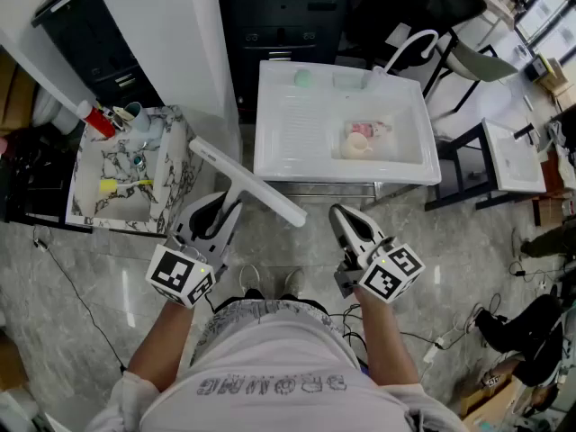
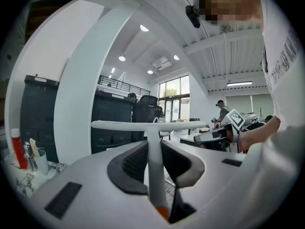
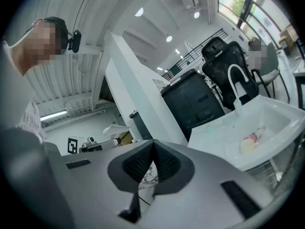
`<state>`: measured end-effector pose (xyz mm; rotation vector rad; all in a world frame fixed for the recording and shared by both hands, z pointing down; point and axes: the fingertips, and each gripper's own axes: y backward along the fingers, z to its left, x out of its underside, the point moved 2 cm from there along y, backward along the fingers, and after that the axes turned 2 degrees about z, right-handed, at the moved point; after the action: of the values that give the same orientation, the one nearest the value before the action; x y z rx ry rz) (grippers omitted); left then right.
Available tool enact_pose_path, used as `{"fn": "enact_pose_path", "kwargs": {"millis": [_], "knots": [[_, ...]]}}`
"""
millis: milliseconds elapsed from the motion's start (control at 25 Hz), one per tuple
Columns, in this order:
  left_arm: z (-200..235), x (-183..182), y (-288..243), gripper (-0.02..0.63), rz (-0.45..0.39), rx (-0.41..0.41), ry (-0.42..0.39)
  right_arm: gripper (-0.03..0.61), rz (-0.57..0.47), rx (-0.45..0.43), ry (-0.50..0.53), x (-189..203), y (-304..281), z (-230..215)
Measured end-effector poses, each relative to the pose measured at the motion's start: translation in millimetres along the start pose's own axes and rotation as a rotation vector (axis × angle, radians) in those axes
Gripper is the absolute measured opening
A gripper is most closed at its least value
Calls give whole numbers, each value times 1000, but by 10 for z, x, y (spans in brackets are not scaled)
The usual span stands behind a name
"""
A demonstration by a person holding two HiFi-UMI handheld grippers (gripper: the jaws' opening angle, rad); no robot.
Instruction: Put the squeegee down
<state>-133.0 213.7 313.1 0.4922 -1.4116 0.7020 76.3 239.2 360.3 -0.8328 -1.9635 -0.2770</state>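
The white T-shaped squeegee (image 1: 245,182) is held up over the floor in front of the sink, its long blade running diagonally. My left gripper (image 1: 220,211) is shut on its handle. In the left gripper view the handle (image 2: 154,168) runs up between the dark pads, which press on both sides, and the blade (image 2: 147,125) lies crosswise ahead. My right gripper (image 1: 342,214) hovers to the right of the squeegee, apart from it. Its pads (image 3: 164,163) meet with nothing between them.
A white sink (image 1: 270,165) with a curved faucet (image 1: 407,45) and pink items in the basin stands ahead. A marble-patterned stand (image 1: 85,207) with a red bottle (image 1: 94,119) and tools sits at the left, beside a white pillar (image 1: 166,34). Chairs and cables lie right.
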Motion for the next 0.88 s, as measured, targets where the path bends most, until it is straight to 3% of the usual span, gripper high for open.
{"fn": "enact_pose_path", "kwargs": {"millis": [880], "knots": [[-47, 58, -50, 97, -7, -8, 3, 8, -21, -19, -1, -72, 4, 1]]}}
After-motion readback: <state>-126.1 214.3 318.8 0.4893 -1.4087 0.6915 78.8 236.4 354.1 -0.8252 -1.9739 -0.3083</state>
